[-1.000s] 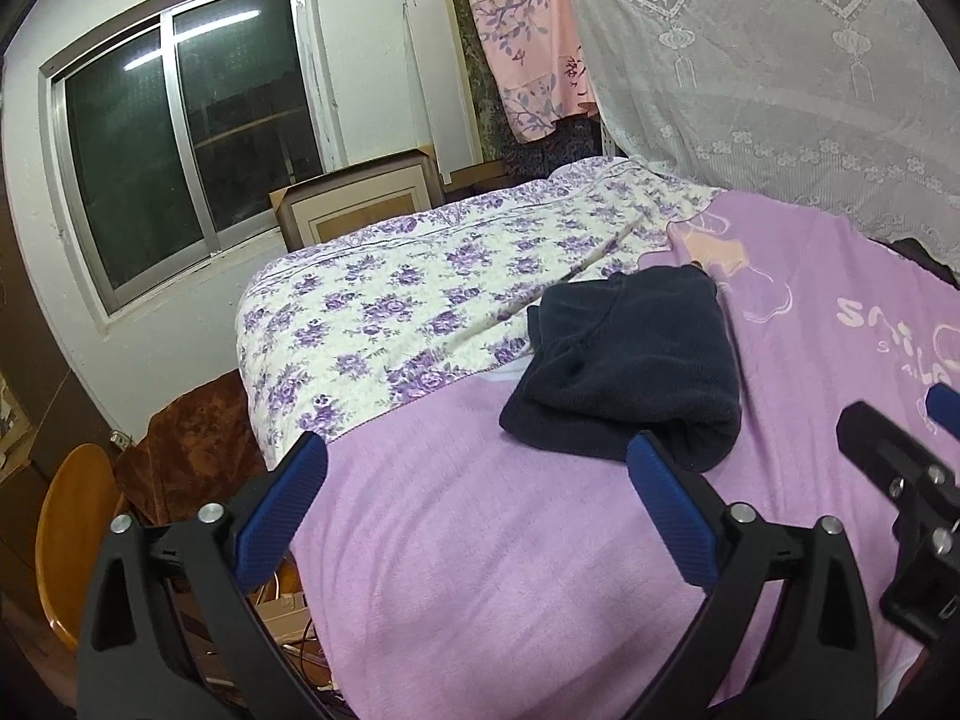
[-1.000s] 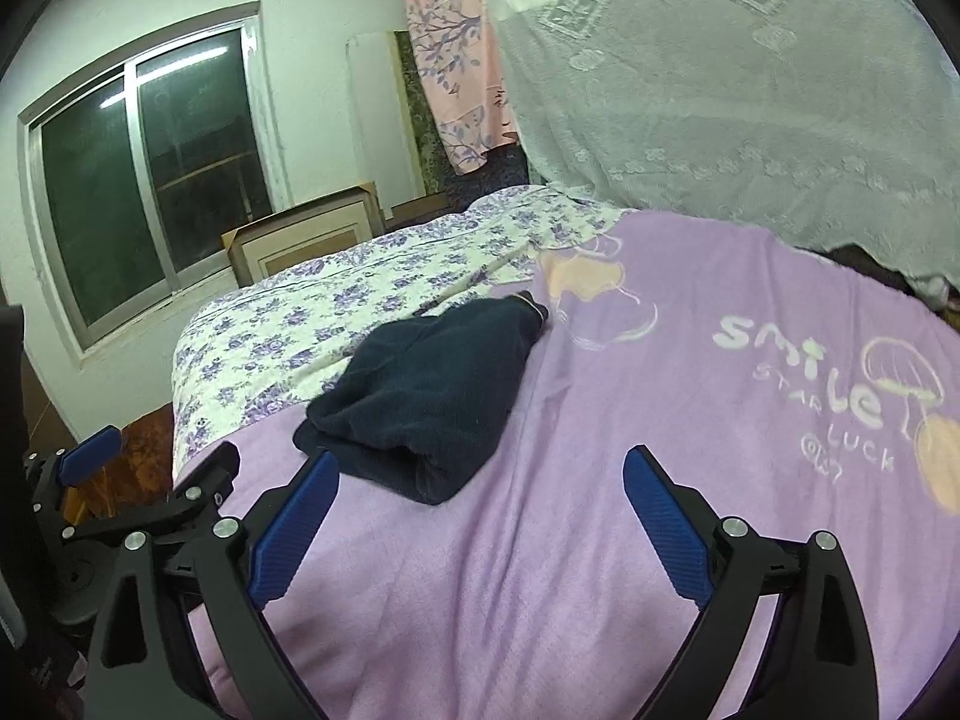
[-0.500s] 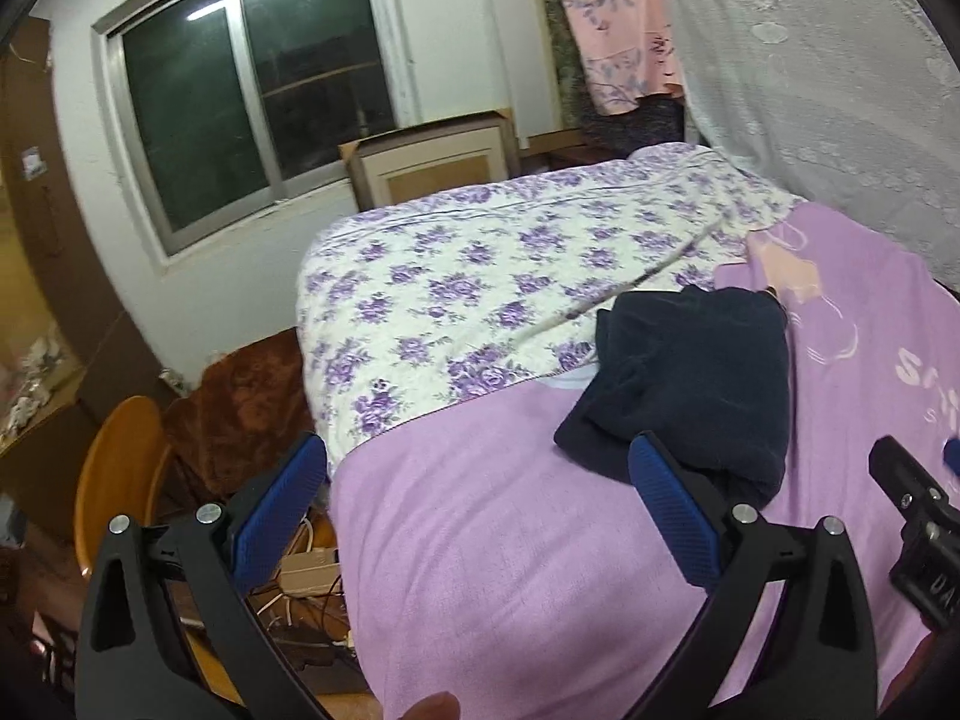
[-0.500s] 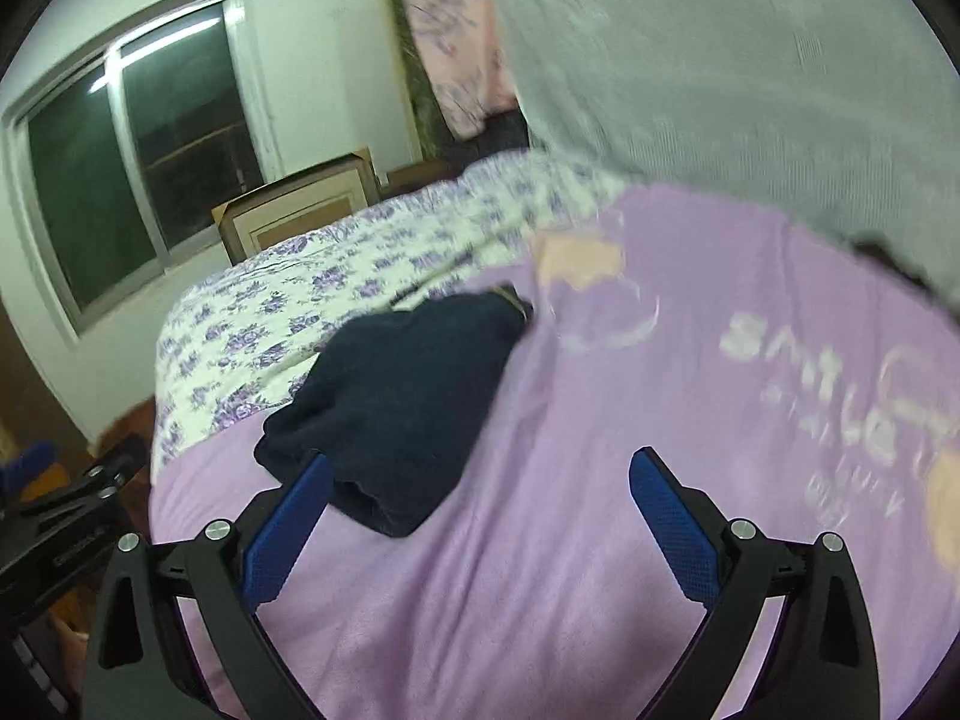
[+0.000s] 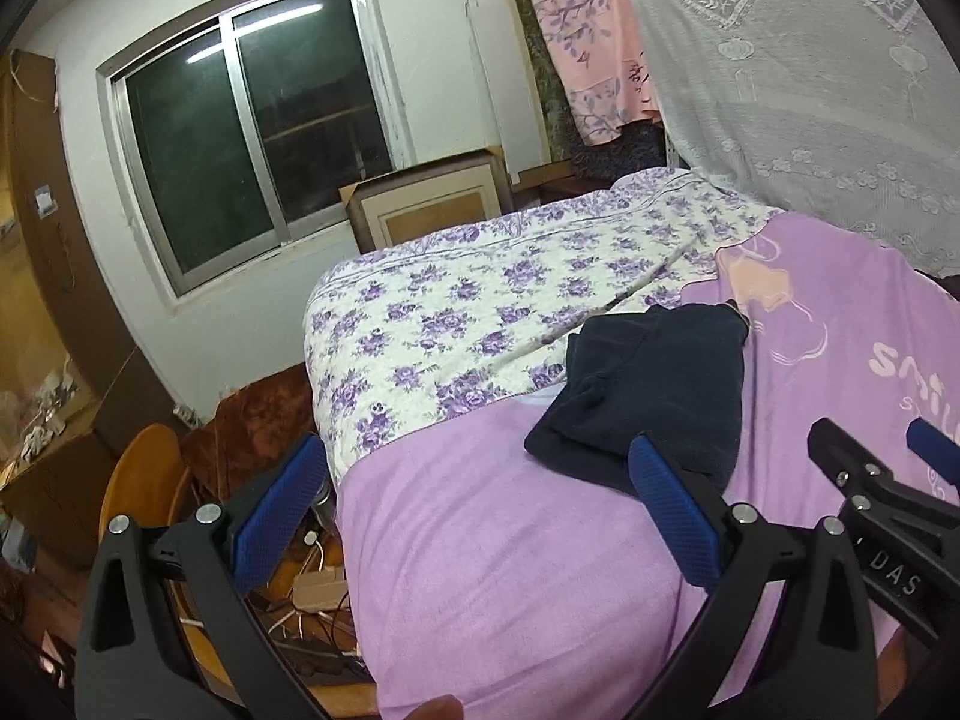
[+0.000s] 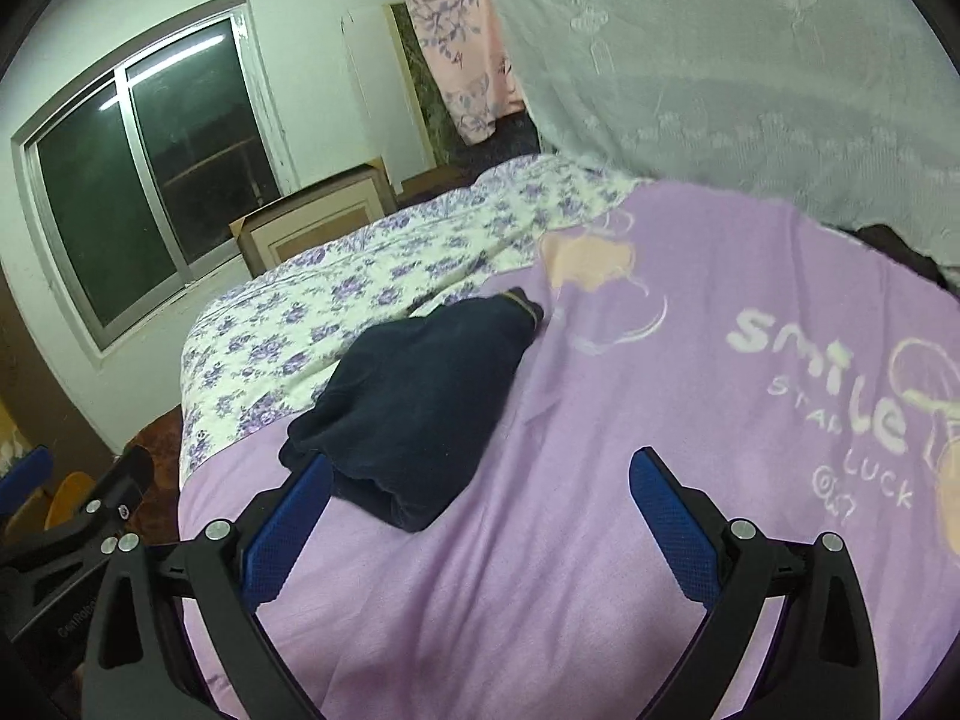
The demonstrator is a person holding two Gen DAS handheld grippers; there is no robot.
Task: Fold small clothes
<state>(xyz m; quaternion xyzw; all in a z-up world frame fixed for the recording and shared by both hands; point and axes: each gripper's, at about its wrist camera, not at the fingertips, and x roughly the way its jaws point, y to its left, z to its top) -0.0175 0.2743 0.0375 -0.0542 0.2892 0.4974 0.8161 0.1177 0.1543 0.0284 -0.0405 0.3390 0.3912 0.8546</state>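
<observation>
Navy garment (image 5: 654, 390) lies unmoved (folded), both claws still spread wide.

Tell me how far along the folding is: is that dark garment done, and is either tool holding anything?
The navy garment lies on the purple blanket as a compact folded bundle, so that fold looks done. Nothing is in hand: the left tool and right tool are open and empty. No other small garment to fold shows on the bed.

My left gripper (image 5: 474, 504) and right gripper (image 6: 477, 516) look the same — black plastic arms, textured blue pads (image 5: 675, 516), silver screws at the pivots. White lettering "DAS" shows on the right one, lower right of the left wrist view.
</observation>
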